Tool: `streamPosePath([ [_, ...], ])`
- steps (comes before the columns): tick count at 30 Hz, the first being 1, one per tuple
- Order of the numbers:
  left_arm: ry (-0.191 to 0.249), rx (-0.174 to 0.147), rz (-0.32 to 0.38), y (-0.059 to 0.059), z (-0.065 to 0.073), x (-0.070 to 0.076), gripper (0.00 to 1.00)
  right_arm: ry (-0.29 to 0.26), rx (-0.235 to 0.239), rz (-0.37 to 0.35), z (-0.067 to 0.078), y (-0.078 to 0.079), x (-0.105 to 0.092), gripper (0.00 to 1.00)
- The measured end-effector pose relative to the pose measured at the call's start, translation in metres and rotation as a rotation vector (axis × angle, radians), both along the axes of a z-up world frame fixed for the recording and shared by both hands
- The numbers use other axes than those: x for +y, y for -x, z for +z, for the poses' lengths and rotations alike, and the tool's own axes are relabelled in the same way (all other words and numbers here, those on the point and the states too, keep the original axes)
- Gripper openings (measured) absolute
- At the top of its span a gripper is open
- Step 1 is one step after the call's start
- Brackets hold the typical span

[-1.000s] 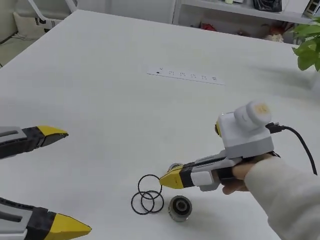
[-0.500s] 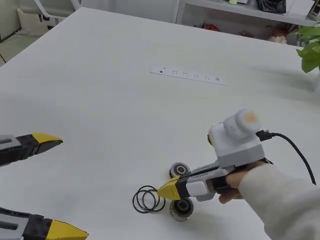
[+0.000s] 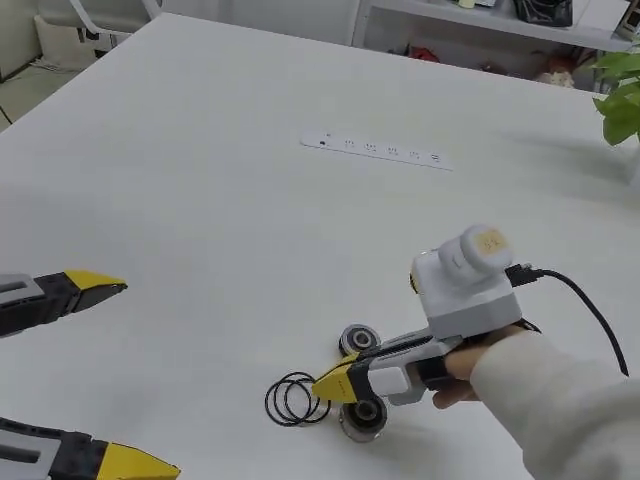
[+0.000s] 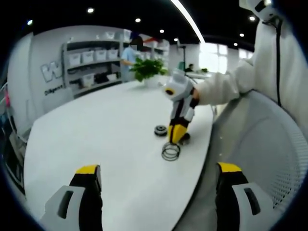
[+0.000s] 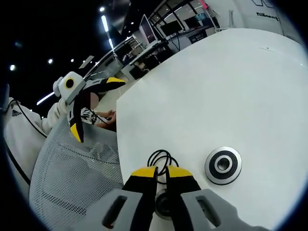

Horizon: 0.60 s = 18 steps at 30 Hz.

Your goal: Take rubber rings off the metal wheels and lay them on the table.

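Already done: a small cluster of thin black rubber rings (image 3: 295, 398) lies flat on the table, overlapping one another, just beside the two wheels. The exact count is hard to read.
Left to do: the nearer round metal wheel (image 3: 362, 416) sits partly under the tool, and its rim looks dark, so it may yet carry a ring. The farther round metal wheel (image 3: 358, 340) shows a silver face with a dark inner band, and I cannot tell whether a ring is on it. At a guess the job is partway through.
Right tool: the yellow-tipped right gripper (image 3: 335, 382) has its jaws drawn together with nothing visible between them. The tips are over the nearer wheel, close to the rings.
Left tool: the yellow-tipped left gripper (image 3: 130, 372) has its jaws spread wide and holds nothing. It is well apart from wheels and rings.
Surface: a broad, plain matte white table (image 3: 200, 150), with a flat white power strip (image 3: 378, 152) set in it farther back.
Room: open white shelving (image 4: 91, 62) with bins along a wall, a leafy green plant (image 3: 620, 95) at the table's far edge, and ceiling spotlights. A white mesh chair (image 5: 72, 178) stands by the person.
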<state>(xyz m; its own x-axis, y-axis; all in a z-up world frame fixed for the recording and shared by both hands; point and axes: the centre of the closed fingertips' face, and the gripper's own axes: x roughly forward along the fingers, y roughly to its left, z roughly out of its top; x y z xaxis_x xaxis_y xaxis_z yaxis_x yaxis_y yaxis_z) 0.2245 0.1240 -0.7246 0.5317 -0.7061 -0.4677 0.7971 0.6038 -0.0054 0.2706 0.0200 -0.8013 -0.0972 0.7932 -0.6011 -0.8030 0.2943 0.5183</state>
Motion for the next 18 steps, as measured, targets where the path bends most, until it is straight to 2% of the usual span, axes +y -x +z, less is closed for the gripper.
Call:
streamPosePath([
  [13, -0.004, 0.000, 0.007, -0.001, 0.001, 0.002, 1.00, 0.012, -0.028, -0.006, 0.000, -0.005, -0.003, 0.09],
  [18, -0.008, -0.001, 0.003, -0.002, 0.001, 0.003, 1.00, 0.002, -0.058, -0.033, 0.008, -0.015, -0.007, 0.09],
])
